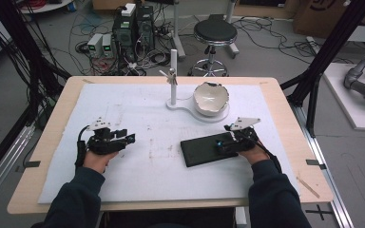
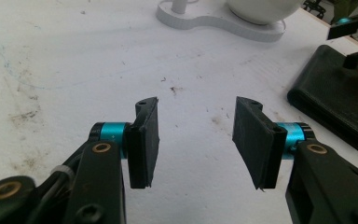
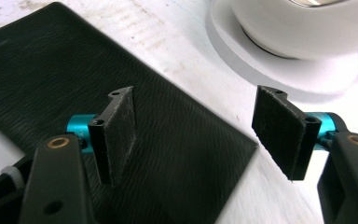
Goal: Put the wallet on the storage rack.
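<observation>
A flat black wallet-like case (image 1: 202, 150) lies on the white mat right of centre; it also shows as a ribbed black slab (image 3: 51, 84) and at the right edge (image 2: 340, 100). My right gripper (image 1: 228, 137) hovers over the case's right end, open, its jaws (image 3: 198, 133) wide apart with nothing between them. My left gripper (image 1: 126, 138) rests over bare mat at the left, open and empty (image 2: 196, 140). A white bowl (image 1: 210, 98) sits on a white base (image 1: 214, 115) with an upright post (image 1: 173, 76) behind the case.
The white mat (image 1: 138, 109) covers a wooden table (image 1: 285, 109). Beyond the far edge stand a black stool (image 1: 214, 33), computer boxes (image 1: 133, 26) and floor cables. Black frame posts rise at both sides.
</observation>
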Demonstrator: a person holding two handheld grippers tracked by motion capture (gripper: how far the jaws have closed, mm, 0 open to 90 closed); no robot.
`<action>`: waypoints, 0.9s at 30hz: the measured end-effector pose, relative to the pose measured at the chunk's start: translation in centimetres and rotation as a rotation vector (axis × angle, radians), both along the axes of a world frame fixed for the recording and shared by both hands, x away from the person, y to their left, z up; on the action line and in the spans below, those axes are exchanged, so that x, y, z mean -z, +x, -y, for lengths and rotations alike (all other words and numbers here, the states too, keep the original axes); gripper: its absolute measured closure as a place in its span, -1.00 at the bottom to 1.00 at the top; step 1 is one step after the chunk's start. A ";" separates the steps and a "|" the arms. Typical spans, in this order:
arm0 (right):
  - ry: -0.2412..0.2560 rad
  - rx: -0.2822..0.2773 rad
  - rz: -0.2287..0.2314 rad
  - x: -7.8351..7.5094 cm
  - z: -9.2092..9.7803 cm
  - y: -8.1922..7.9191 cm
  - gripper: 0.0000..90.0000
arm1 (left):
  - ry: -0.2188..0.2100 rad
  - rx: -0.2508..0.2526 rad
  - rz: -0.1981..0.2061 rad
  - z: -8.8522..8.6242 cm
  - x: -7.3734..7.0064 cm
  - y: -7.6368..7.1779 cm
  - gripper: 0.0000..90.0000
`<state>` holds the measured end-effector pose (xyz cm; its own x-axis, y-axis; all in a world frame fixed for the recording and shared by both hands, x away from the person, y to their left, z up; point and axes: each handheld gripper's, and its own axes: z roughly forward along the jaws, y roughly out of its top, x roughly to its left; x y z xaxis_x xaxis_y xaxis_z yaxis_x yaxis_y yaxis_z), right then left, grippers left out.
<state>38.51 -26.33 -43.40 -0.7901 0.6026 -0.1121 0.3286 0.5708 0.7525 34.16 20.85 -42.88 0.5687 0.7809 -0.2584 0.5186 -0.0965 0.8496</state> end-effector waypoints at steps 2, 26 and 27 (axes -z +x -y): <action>0.018 -0.021 -0.034 0.3 0.0 0.6 -0.31 | 0.001 0.001 -0.007 0.0 0.1 0.0 0.12; 0.030 0.015 -0.276 -0.2 3.2 -1.4 0.02 | -0.012 -0.031 -0.016 -1.2 0.2 -0.1 0.13; 0.028 0.000 -0.283 -0.3 3.4 -1.8 0.03 | -0.011 -0.036 -0.014 -1.2 0.2 -0.1 0.13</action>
<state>36.69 -29.76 -43.10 -0.7879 0.6020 0.1296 0.5277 0.5516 0.6459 34.06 22.08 -43.06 0.5363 0.7981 -0.2747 0.5334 -0.0683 0.8431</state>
